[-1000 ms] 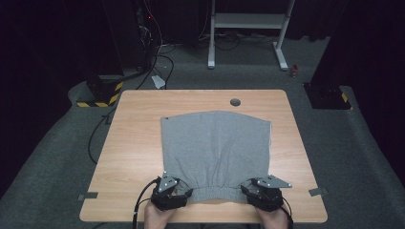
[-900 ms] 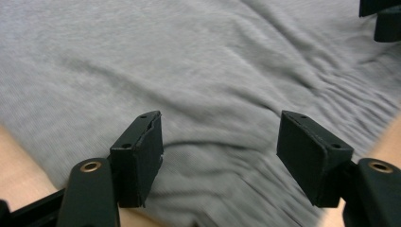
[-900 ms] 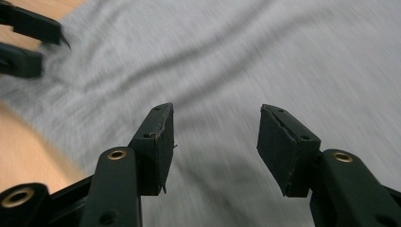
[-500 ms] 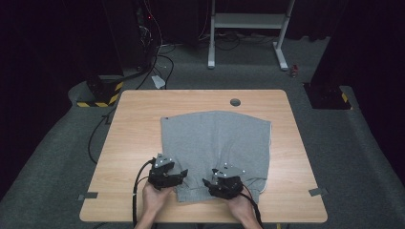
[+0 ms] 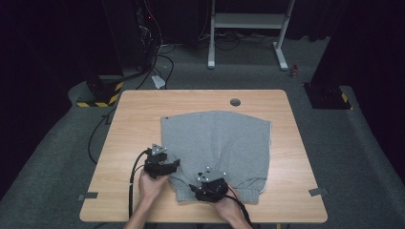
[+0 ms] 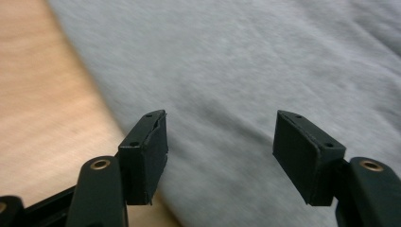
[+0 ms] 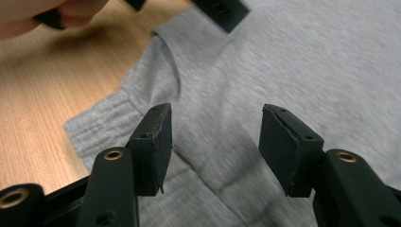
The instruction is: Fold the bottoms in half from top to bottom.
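Grey shorts [image 5: 217, 148] lie flat on the wooden table [image 5: 143, 114], waistband at the near edge, toward the person. Left gripper [image 5: 168, 167] sits at the shorts' near-left edge, jaws apart, nothing between them; its own view has grey fabric under the gap and bare wood off to the left. Right gripper [image 5: 208, 190] is over the waistband [image 7: 90, 130] near the middle, jaws also apart, gripping nothing. 2 hands hold them from the table's near side.

Plain grey garment [image 5: 219, 143], light wood-grain table [image 5: 143, 109]
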`<state>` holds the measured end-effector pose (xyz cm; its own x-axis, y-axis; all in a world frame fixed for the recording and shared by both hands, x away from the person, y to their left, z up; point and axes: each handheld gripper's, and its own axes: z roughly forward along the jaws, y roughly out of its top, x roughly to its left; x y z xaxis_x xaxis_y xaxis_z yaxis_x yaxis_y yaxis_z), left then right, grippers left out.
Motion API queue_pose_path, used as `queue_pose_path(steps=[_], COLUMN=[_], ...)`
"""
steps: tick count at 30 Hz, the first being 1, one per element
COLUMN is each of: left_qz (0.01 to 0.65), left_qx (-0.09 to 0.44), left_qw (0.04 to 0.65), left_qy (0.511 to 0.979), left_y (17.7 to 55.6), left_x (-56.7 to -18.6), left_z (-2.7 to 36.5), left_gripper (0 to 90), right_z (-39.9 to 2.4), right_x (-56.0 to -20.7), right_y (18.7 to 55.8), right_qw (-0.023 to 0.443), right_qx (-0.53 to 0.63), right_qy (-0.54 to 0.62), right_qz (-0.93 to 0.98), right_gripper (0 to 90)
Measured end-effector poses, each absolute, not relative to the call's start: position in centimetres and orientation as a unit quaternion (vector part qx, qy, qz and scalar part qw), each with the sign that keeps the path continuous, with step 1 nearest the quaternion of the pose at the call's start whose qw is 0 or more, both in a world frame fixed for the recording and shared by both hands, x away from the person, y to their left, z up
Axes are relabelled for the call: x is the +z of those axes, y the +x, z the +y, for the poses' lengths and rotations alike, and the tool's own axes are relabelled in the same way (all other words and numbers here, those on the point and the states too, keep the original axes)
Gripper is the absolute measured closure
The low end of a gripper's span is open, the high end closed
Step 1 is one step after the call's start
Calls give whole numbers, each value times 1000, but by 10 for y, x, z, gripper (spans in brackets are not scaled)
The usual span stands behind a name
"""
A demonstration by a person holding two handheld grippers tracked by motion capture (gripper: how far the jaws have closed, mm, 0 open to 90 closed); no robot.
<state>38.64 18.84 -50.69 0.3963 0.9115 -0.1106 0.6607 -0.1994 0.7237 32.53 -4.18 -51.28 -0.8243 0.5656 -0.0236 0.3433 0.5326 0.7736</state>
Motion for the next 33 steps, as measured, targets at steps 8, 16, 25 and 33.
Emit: queue_pose_path(steps=[8, 16, 25, 33], left_qz=[539, 573, 585, 606], left_qx=[180, 198, 188, 189], left_qw=[347, 327, 318, 324], left_qy=[746, 725, 722, 701], left_y=[415, 435, 460, 481], left_x=[-500, -501, -500, -516], left_z=[200, 224, 229, 223], left_gripper=[340, 333, 311, 319], right_z=[-28, -13, -7, 11], right_x=[-513, -514, -512, -522], right_y=[322, 314, 308, 306], right_qw=[125, 122, 118, 109], right_qx=[402, 409, 411, 375], right_qy=[257, 232, 223, 208], right_qz=[870, 874, 876, 897], right_gripper=[434, 405, 391, 344])
